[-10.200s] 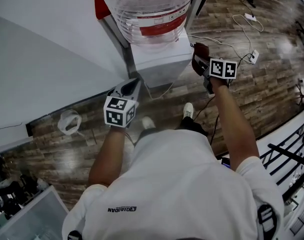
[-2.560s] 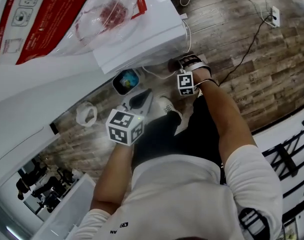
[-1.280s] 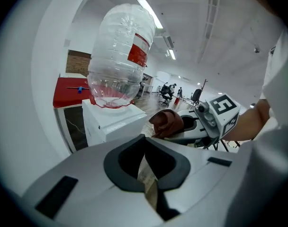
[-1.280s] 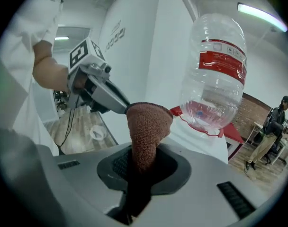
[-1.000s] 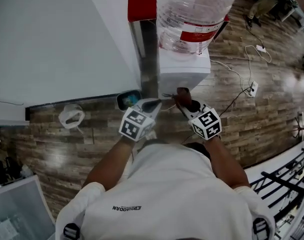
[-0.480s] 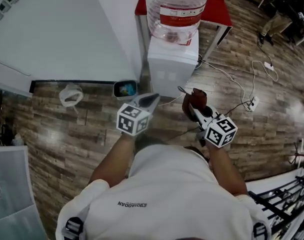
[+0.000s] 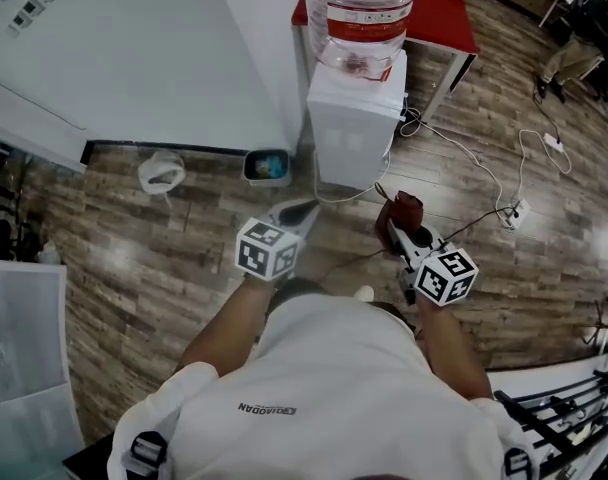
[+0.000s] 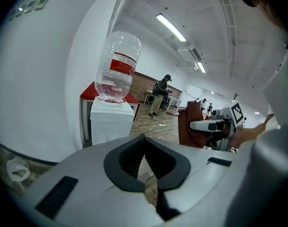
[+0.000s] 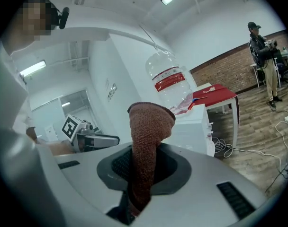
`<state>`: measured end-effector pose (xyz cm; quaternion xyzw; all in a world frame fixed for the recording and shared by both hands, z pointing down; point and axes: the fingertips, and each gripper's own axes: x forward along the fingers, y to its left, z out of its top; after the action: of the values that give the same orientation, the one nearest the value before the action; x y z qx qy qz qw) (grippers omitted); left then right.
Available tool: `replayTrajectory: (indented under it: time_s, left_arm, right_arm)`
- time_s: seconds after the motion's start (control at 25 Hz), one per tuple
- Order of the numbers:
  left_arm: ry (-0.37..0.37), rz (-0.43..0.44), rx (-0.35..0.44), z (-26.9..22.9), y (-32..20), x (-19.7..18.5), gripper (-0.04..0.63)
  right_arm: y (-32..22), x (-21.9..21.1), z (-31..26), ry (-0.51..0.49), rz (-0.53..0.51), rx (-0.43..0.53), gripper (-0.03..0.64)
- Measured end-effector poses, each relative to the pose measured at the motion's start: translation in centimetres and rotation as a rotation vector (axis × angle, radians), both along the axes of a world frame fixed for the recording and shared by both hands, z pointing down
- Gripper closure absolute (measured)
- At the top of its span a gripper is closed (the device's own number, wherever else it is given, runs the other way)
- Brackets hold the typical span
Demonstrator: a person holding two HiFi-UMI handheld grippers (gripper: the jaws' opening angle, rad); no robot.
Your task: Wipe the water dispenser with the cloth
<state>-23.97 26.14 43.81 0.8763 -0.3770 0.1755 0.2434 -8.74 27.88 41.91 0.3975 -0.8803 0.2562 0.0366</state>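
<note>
Left claw (image 8: 144,138) (jaws together, empty), water dispenser (image 8: 111,124) ahead.

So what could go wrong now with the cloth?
The cables lie on the floor beside the water dispenser; stepping closer, feet could catch them. The cloth is pinched only at its lower end by the right gripper, so it may slip out. Pushing hard might rock the bottle on top.

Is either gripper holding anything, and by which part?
The right gripper is shut on the cloth, pinching one end; the rest sticks out past its tips. The left gripper is shut, empty.
</note>
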Motion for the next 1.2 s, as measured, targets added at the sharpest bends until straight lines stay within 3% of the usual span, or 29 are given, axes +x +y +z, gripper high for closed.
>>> replayTrajectory:
  time_s: [0.4, 0.72, 1.2]
  left_arm:
    - [0.014, 0.126, 0.029, -1.3, 0.0, -3.2, 0.606]
    - [0.028, 0.126, 0.020, -1.0, -0.3, -7.7, 0.606]
    - [0.041, 0.142, 0.032, -1.1, 0.1, -8.3, 0.606]
  right_arm:
    - [-0.2, -5.9, -0.4, 0.040, 0.096, 0.010, 0.561]
    - [0.7, -9.0, -0.5, 0.071, 0.147, 0.004, 0.561]
    - [2.0, -9.7, -1.2, 0.057, 0.144, 0.001, 0.561]
